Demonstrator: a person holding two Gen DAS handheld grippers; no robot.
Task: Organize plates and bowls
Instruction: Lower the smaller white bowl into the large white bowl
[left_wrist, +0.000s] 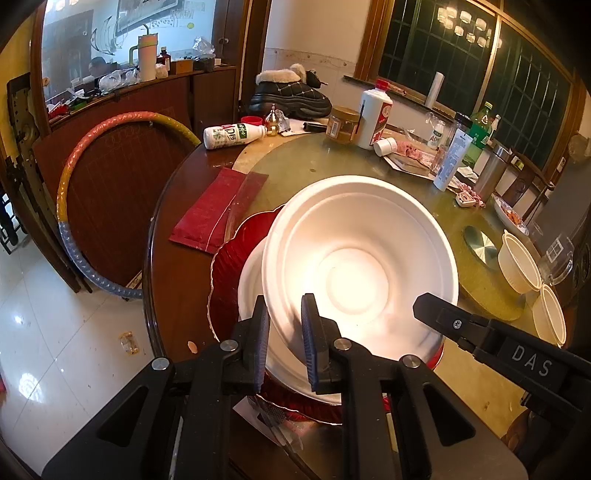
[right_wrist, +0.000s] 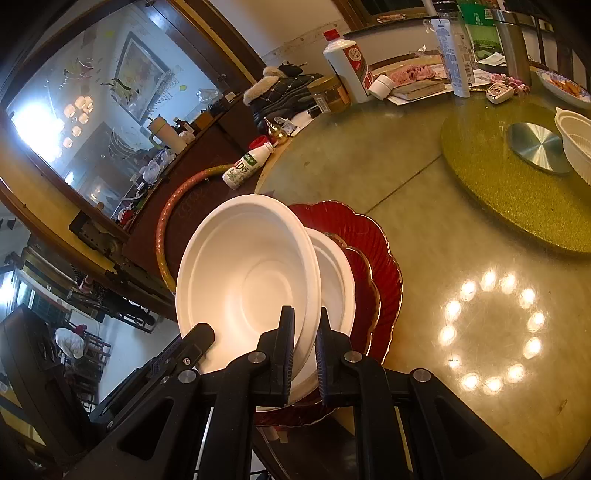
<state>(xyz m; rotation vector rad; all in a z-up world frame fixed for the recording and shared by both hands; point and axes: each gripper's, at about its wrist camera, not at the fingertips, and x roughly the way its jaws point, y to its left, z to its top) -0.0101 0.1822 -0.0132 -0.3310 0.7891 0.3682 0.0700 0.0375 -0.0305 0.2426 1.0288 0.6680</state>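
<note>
lower white bowl (right_wrist: 338, 280) mostly hidden behind top bowl (right_wrist: 247, 280) | red plates (right_wrist: 384, 258) partly covered | bottle labels unreadable

I'm at a round wooden table (left_wrist: 177, 266) w/ a glass turntable (right_wrist: 424, 192). White tile floor (left_wrist: 48, 306) on my left, mirrored sideboard (left_wrist: 122, 55) behind, dark gridded windows (left_wrist: 461, 62) reflecting ceiling lights.

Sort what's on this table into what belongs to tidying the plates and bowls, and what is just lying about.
Job:
white bowl held by both tongs: left, right
second white bowl
red plates
cream bowls

Lying about:
milk bottle
liquor bottle
jar
boot
red packet
</note>
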